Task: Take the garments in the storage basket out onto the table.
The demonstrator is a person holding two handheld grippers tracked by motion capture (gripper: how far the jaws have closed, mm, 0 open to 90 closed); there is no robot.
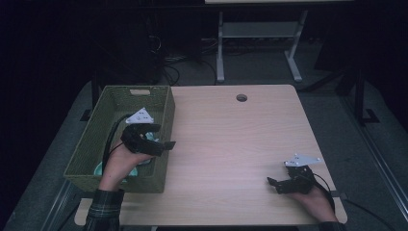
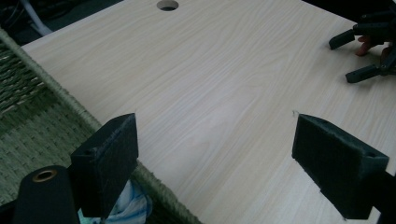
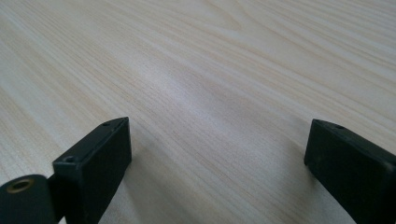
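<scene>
At the bottom right of the high view, the right gripper (image 1: 279, 184) rests low on the wooden table (image 1: 231, 144), jaws spread wide with nothing between them; its own view shows bare wood grain between the two black pads. At the lower left, the left gripper (image 1: 161, 144) hangs over the right-hand rim of the green woven basket (image 1: 108, 103), its jaws also wide apart and empty, pointing out over the table. A pale blue-and-white cloth (image 1: 149, 137) lies inside the basket just under that hand; in the left gripper view a bit of it (image 2: 133, 205) peeks out below the left pad, at the bottom of the frame, inside the basket rim (image 2: 60, 88).

The work looks like moving the cloth in or out of the basket. The risk, as I judge it, is that the left pad catches the woven rim on the way down and drags or tips the light basket, which already overhangs the table's left edge. A soft cloth could also snag on the weave or slip from a shallow pinch.

The table is pale, clean laminate with a round cable hole (image 1: 241, 97) near its far edge. Beyond it, in the upper part of the frame, the room is dim: grey floor, a white desk frame (image 1: 260, 43) and loose cables.
</scene>
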